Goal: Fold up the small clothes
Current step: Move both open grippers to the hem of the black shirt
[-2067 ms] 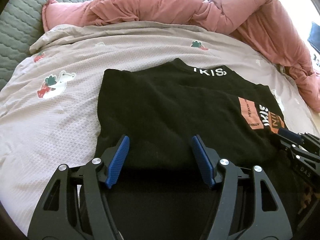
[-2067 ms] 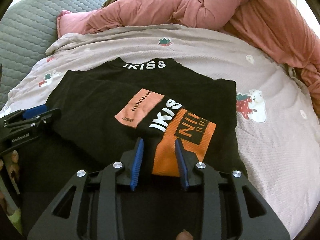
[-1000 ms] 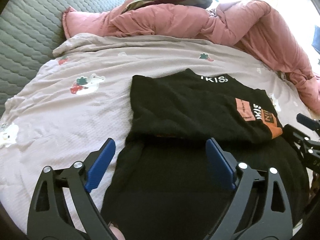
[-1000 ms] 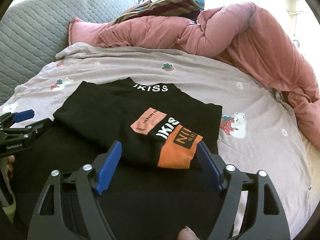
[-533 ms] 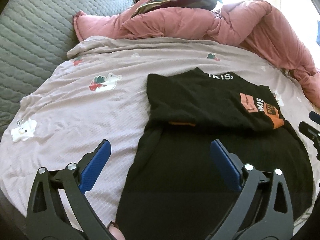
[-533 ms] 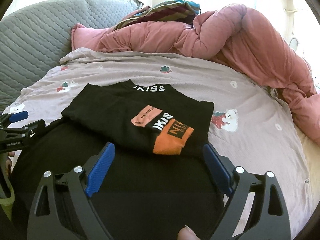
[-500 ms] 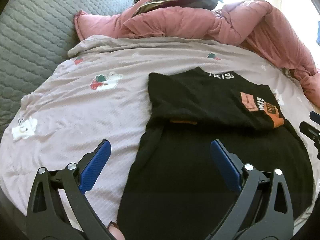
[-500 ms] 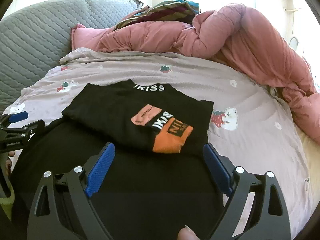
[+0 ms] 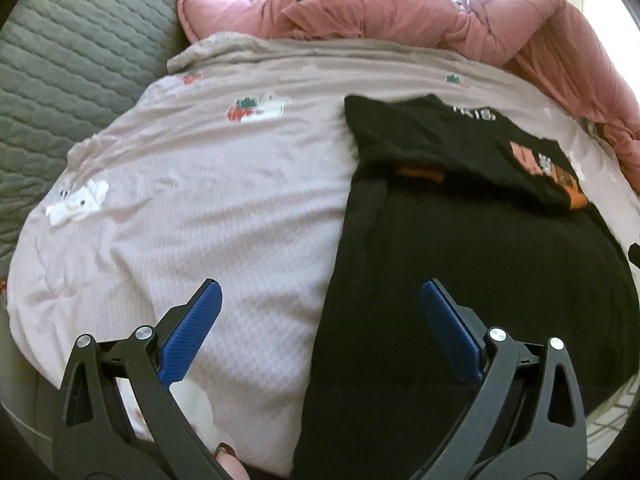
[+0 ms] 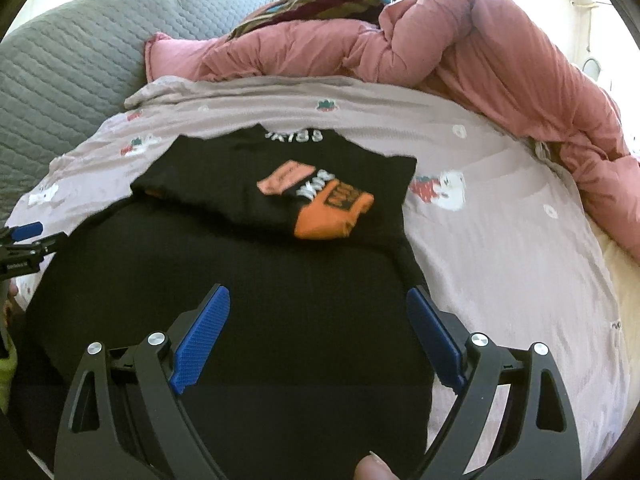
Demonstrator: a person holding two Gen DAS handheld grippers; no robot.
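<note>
Left wrist view: both claws (image 9: 318, 306) (image 10: 318, 314) wide apart, shirt (image 9: 460, 280) lettering blurred.

Two identical hand-held grippers: the left gripper (image 9: 318, 328) and the right gripper (image 10: 318, 334) are each built of matte black plastic arms with triangular cut-outs, joined by round silver screws (four show on each). Their fingers (image 9: 190, 334) carry bright blue pads with a fine ribbed texture. In the right wrist view the left gripper (image 10: 24, 240) shows small white lettering, too small to read. A fingertip (image 10: 370, 468) shows at the lower edge.
</note>
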